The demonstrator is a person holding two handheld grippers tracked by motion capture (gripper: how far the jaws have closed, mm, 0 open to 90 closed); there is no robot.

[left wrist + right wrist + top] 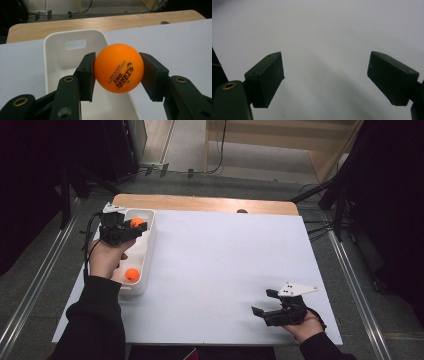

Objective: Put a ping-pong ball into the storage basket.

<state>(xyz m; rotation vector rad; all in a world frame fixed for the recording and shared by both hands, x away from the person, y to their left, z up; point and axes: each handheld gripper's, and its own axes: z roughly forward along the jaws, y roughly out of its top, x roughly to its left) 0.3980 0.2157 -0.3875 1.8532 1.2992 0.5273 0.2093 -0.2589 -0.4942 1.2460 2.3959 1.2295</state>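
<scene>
Holding: one orange ball (pixel 118 68), clenched between my left fingers (pixel 86 72) above the white bin (pixel 53 56), poised for dropping beside a second ball (pixel 132 274) already inside. Right fingers (pixel 265 78): spread, empty, resting idle over the white surface (pixel 225 255).

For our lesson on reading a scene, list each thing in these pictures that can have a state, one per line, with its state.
Left gripper: shut on a ball, above the bin.
Held ball: clamped between both pads, off the bin floor.
Second ball: lying loose in the bin.
Bin: upright, open-topped, at the table's left edge.
Right gripper: open, with nothing between its jaws.
</scene>
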